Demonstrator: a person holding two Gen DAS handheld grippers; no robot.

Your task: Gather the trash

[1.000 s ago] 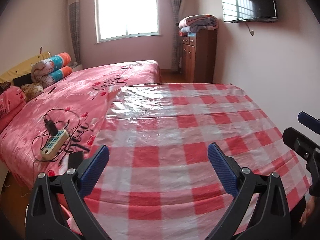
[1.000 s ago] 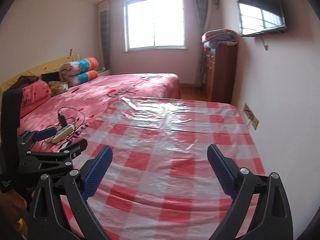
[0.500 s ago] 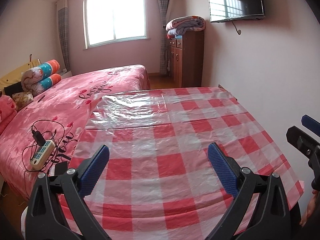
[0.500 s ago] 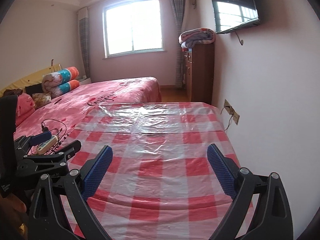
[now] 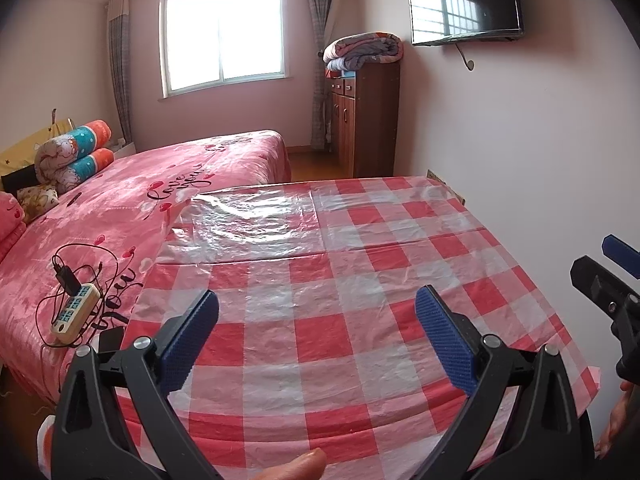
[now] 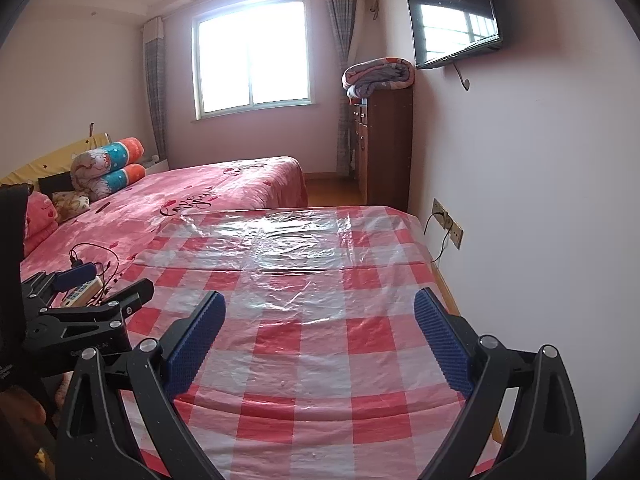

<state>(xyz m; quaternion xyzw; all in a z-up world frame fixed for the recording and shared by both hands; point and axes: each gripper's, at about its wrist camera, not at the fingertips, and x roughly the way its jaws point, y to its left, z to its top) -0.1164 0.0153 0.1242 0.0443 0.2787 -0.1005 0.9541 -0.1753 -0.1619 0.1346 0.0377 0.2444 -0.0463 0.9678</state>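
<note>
My left gripper (image 5: 316,336) is open and empty, held above the near end of a table covered by a red-and-white checked plastic cloth (image 5: 320,264). My right gripper (image 6: 318,340) is open and empty too, over the same cloth (image 6: 320,280). The left gripper also shows at the left edge of the right wrist view (image 6: 80,296), and the right gripper's tip at the right edge of the left wrist view (image 5: 604,268). No trash shows on the cloth in either view.
A pink bed (image 5: 120,216) lies left of the table, with a power strip and cables (image 5: 74,310), pillows and a rolled blanket (image 5: 76,152). A wooden cabinet (image 5: 368,120) stands at the far right wall under a TV (image 5: 464,0). A wall socket (image 6: 448,224) sits beside the table.
Both grippers have pulled back and risen, so more of the checked cloth and the room now shows. Both stay open and empty.
</note>
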